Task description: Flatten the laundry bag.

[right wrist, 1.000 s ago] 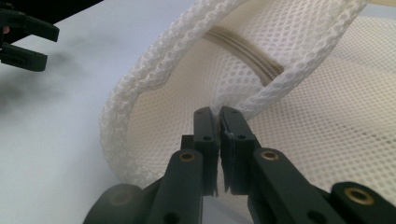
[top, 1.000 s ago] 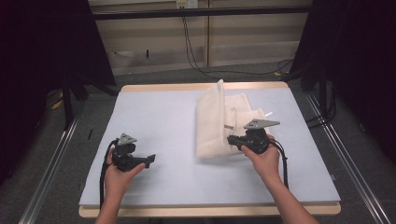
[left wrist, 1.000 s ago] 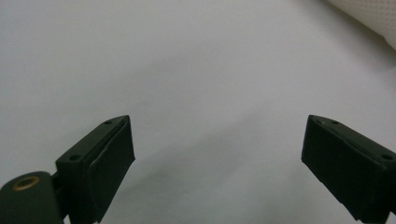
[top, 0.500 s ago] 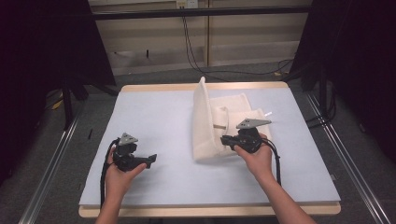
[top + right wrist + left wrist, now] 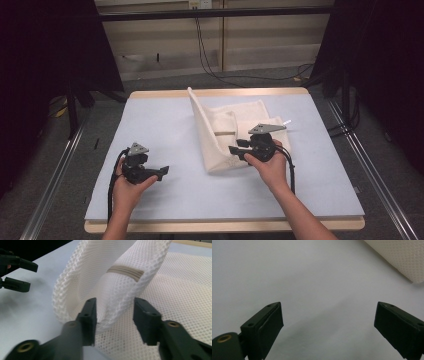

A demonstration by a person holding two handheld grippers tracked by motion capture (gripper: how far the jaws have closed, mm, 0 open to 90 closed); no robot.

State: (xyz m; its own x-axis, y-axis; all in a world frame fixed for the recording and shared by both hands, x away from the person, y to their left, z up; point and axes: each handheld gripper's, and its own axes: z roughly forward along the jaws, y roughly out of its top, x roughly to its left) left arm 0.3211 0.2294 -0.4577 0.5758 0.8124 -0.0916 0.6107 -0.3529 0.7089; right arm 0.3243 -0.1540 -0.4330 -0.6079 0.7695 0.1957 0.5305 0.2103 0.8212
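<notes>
Looking like lab or recording studio, not home. Black curtains hanging at 9 and 3 o'clock, closing off work area. Table with pale grey-blue top and wood edge standing on grey carpet. Metal rails running along floor at both sides. Black cables trailing down beige wall panel at 12 o'clock.

The white mesh bag lies just in front of the right gripper. One side stands up, folded, and rises between the jaws.
</notes>
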